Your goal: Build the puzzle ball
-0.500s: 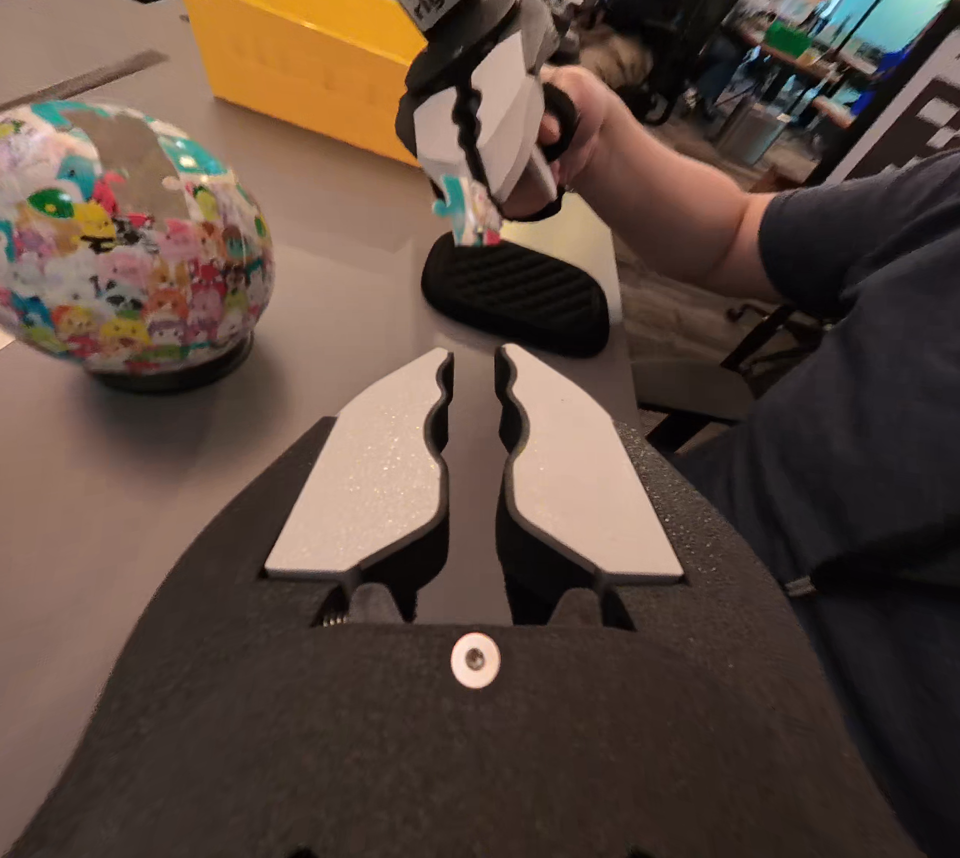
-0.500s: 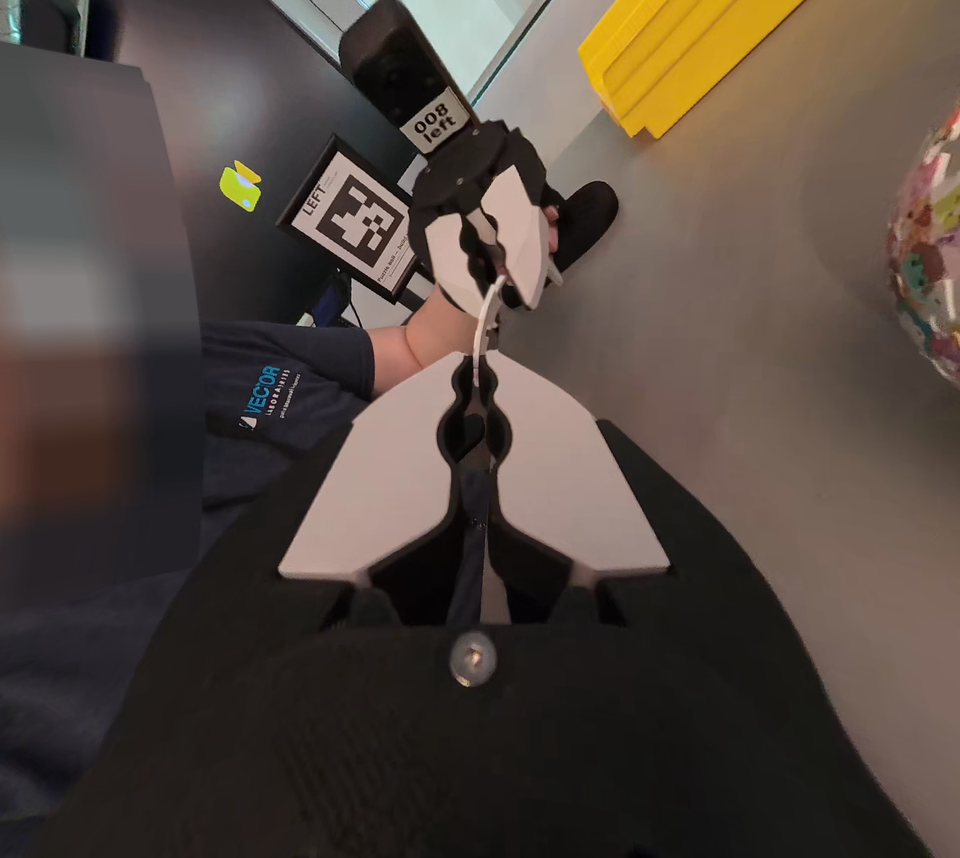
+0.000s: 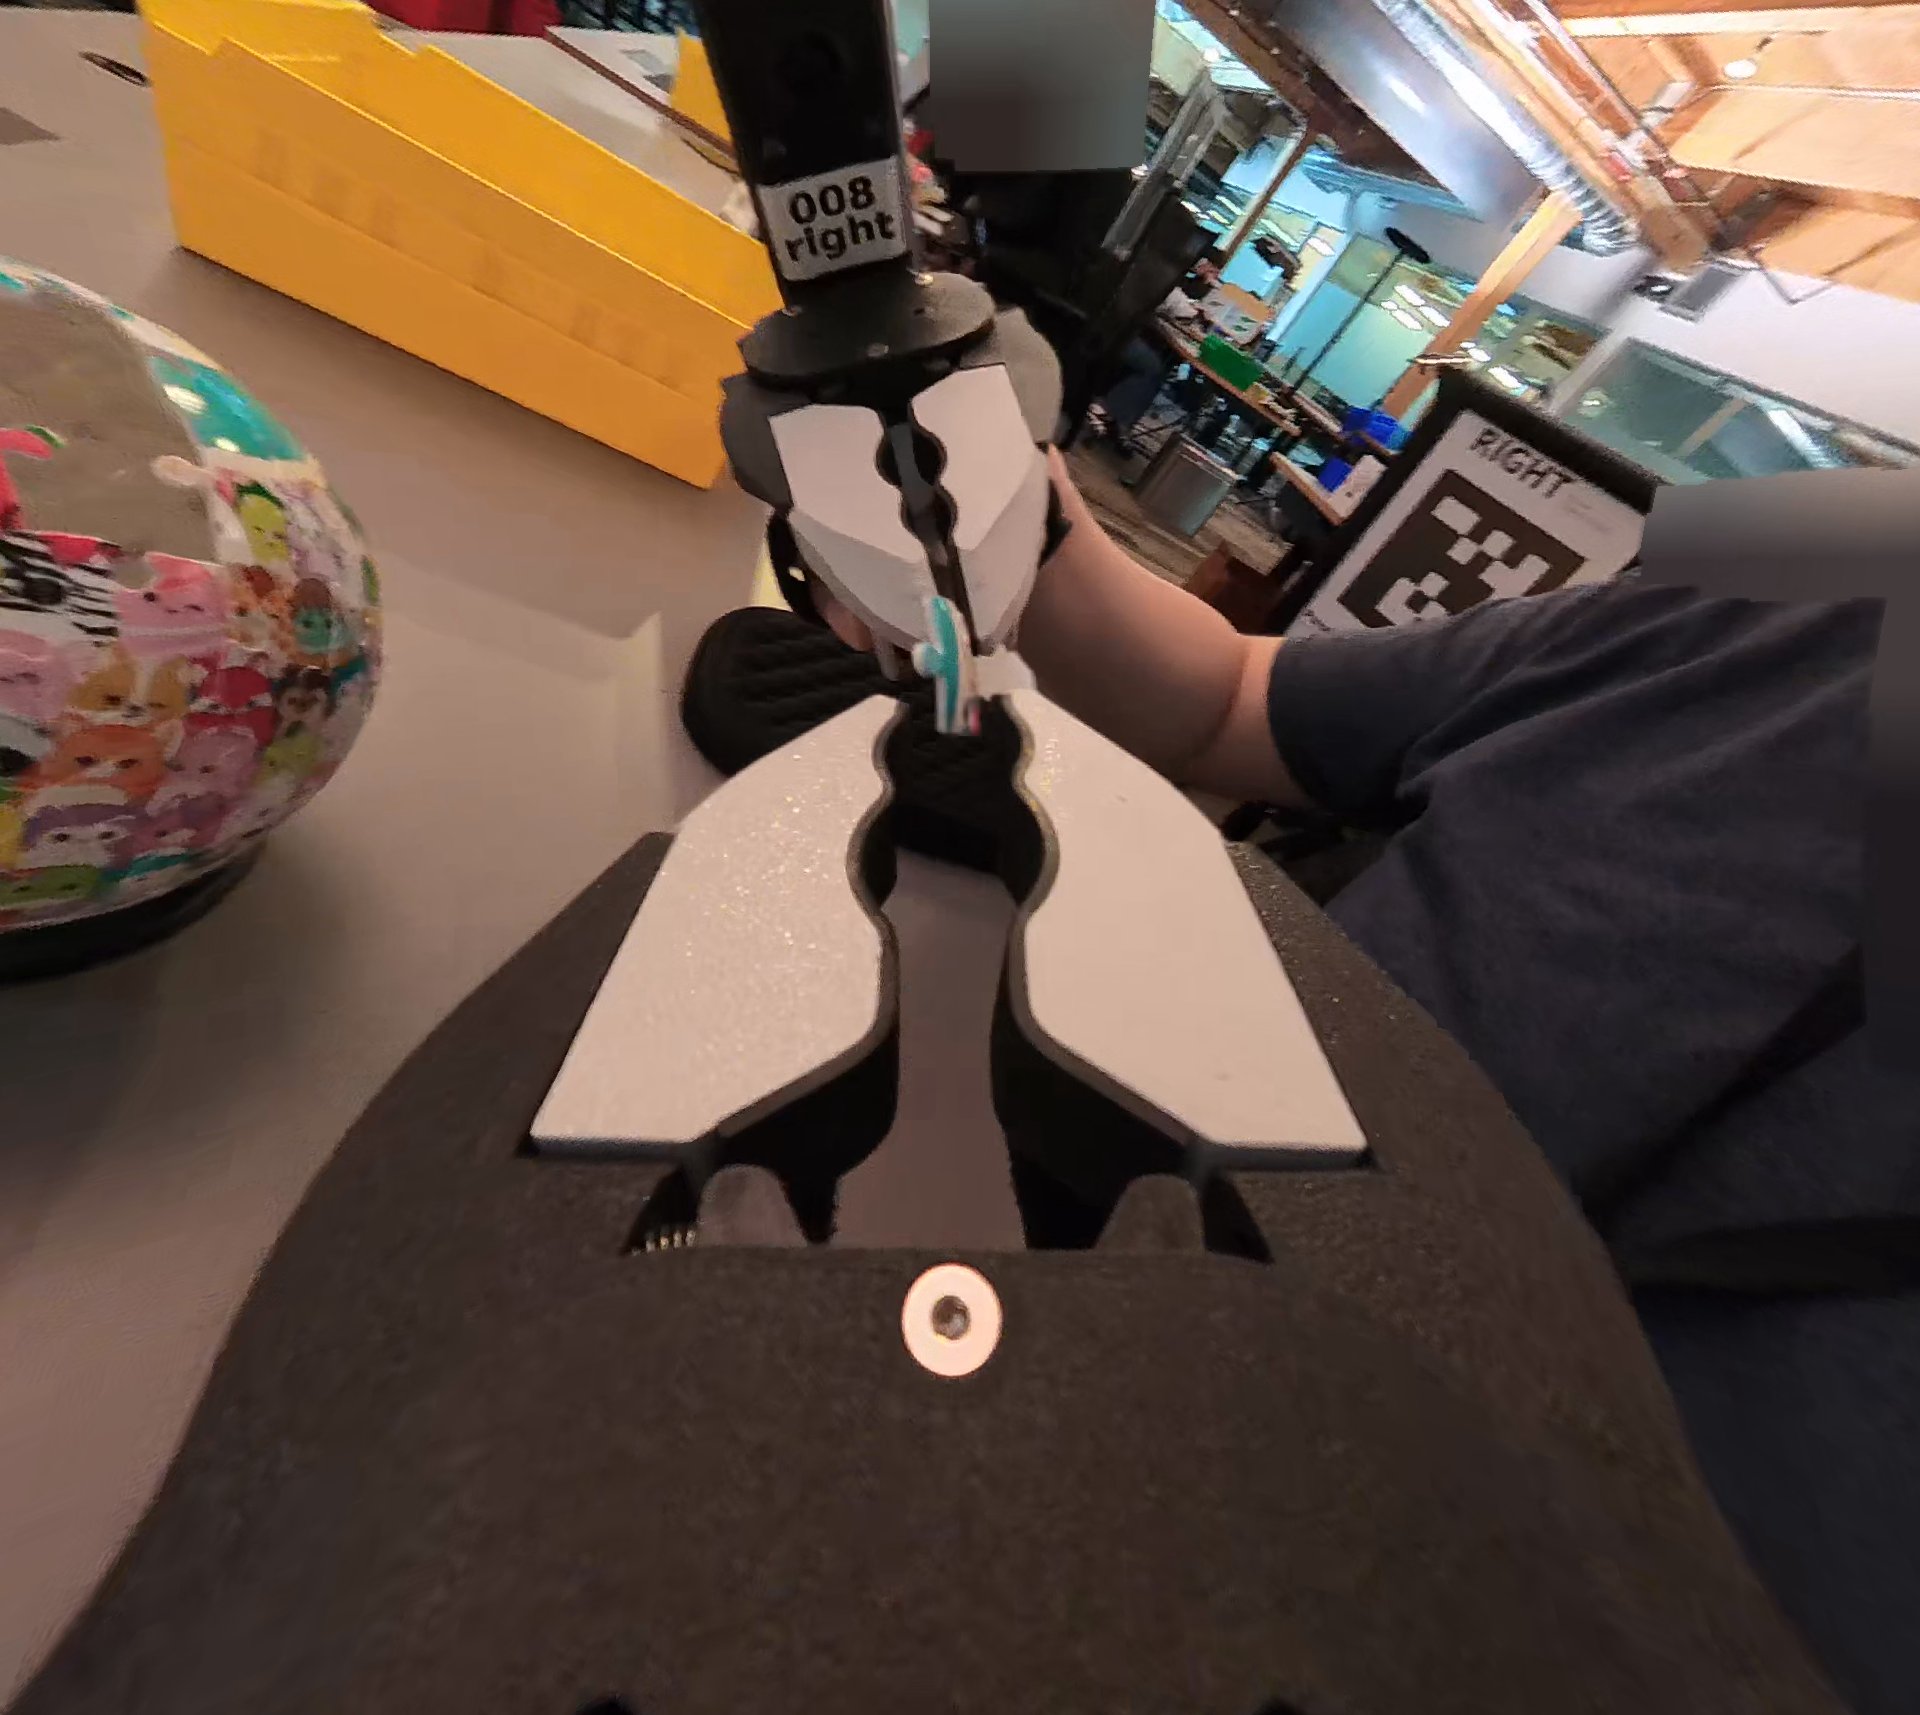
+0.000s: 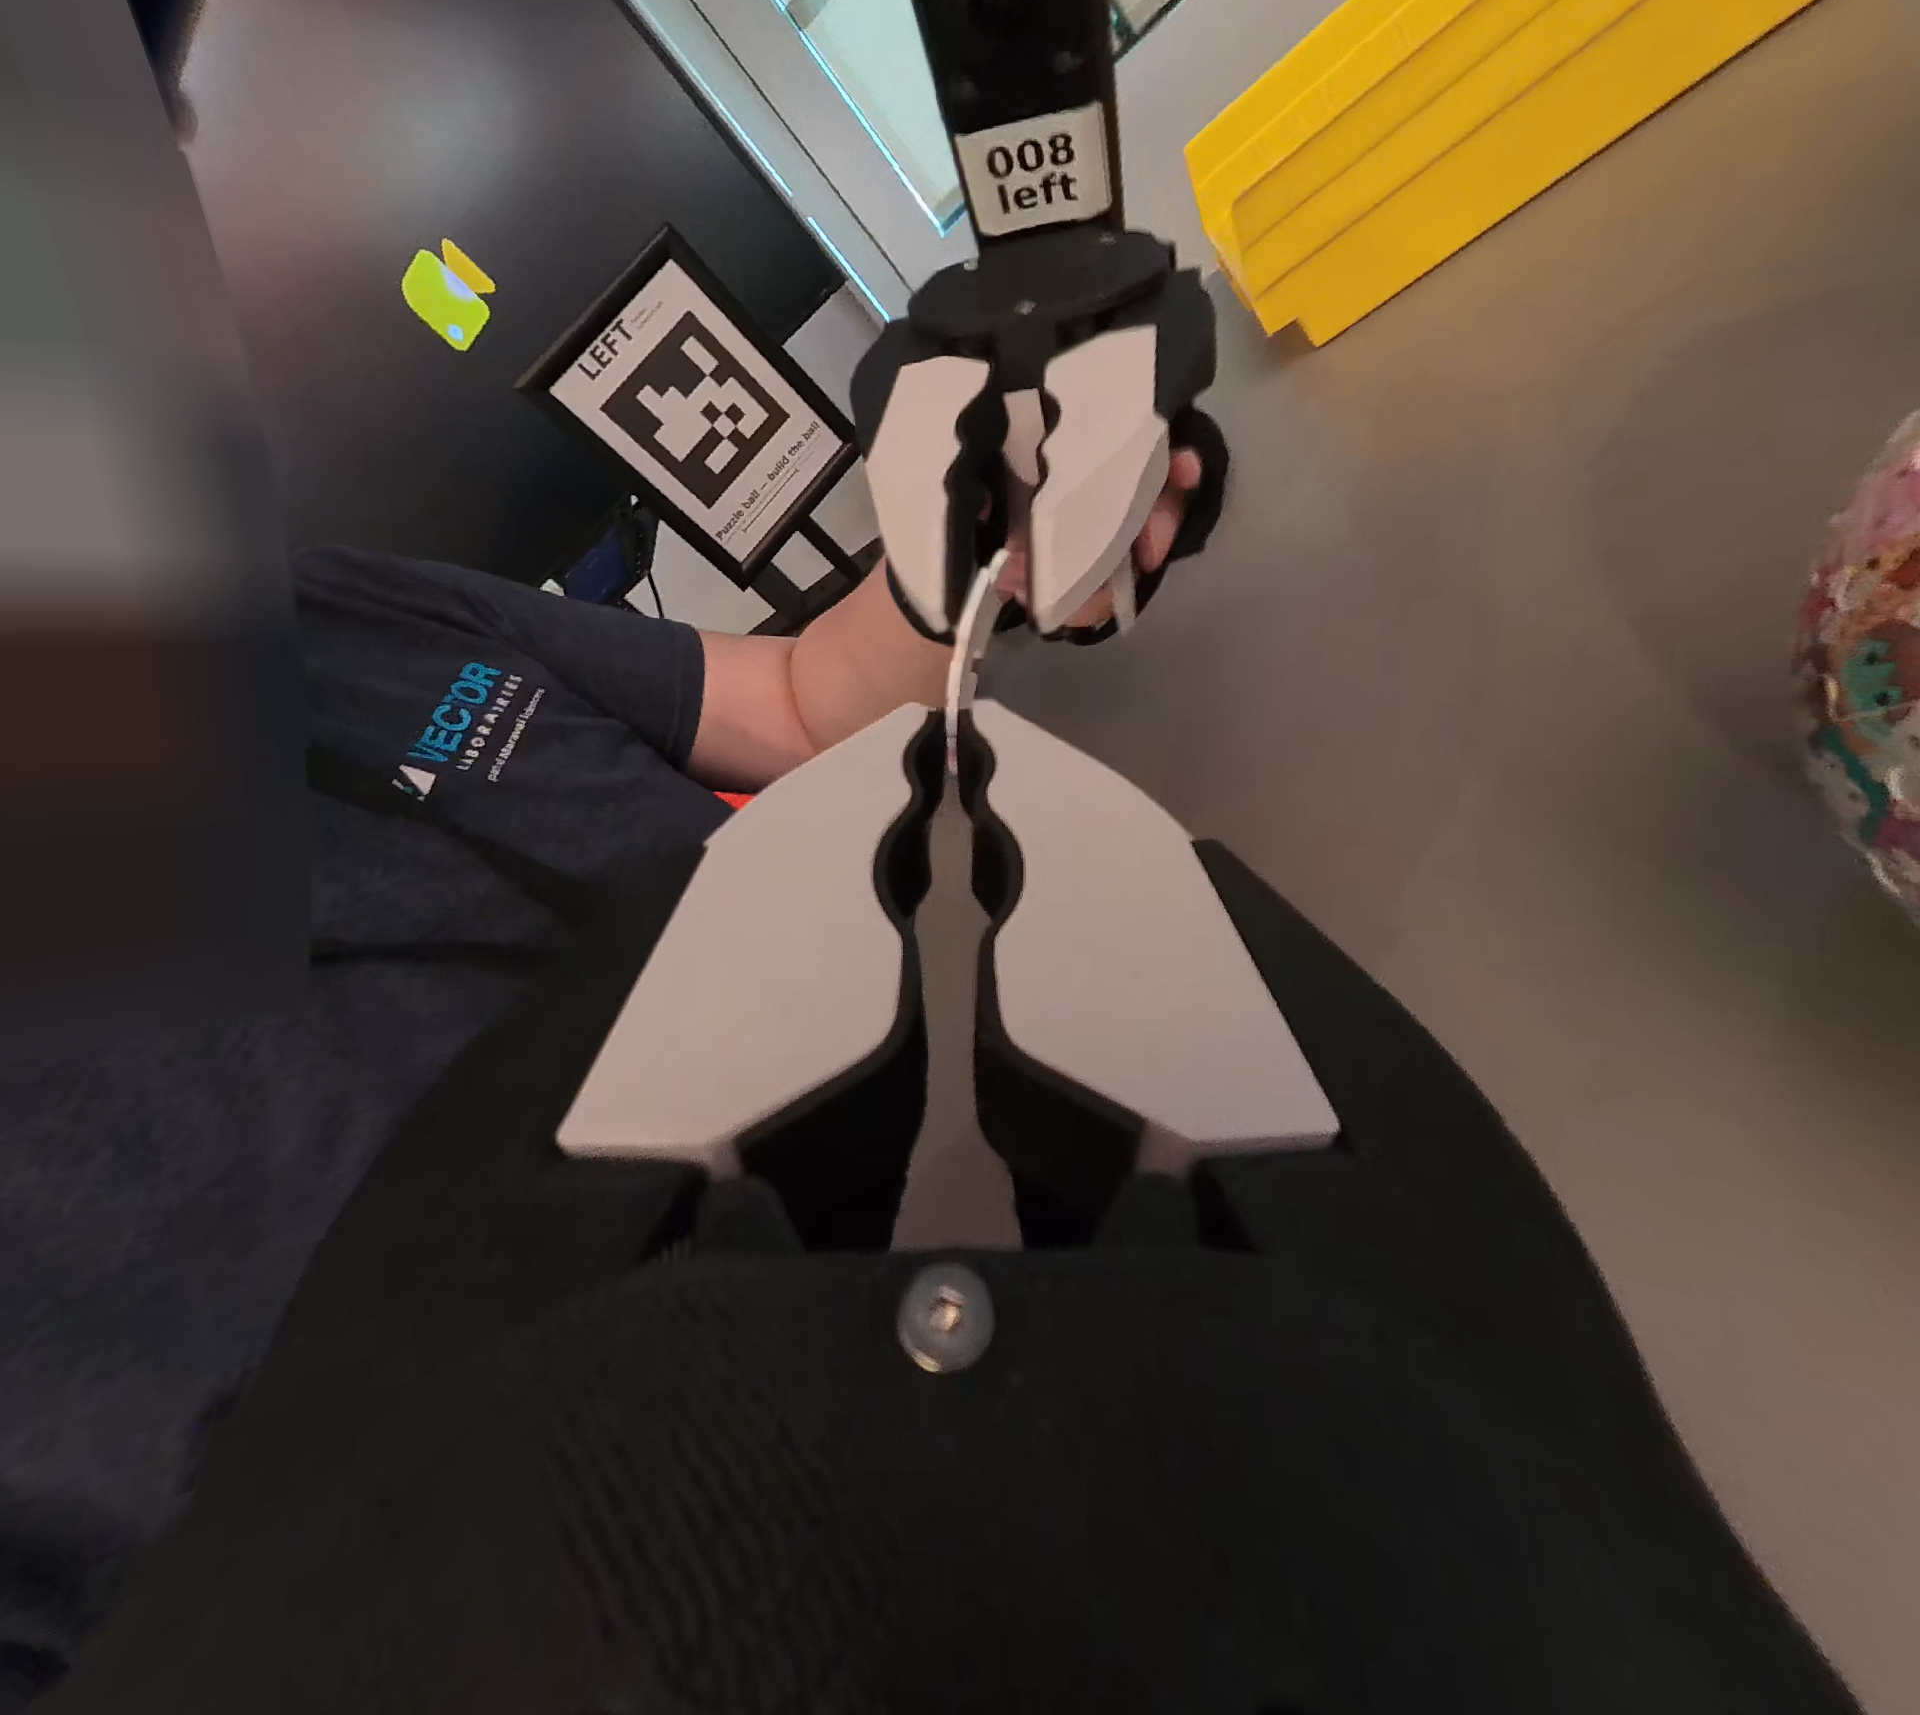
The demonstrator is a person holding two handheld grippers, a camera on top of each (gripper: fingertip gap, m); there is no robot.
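Note:
The puzzle ball, covered in colourful cartoon figures and with a gap at its top, sits on a dark stand at the left of the grey table; its edge shows in the right wrist view. My right gripper is shut on a thin curved puzzle piece, seen edge-on. In the left wrist view the right gripper points at me with the teal-and-white piece. My left gripper is open, tip to tip with it, and the piece's end reaches between its fingertips. The left gripper also shows with its jaws apart.
A yellow bin stands at the back of the table, also in the right wrist view. A black oval pad lies near the table edge. Marker signs stand beyond the table. The person's arms hold both grippers. My left and right fingertips are right by each other.
The two grippers have come together, tip to tip. The left gripper has tilted up toward the right one, and the piece's end now lies between the left fingertips.

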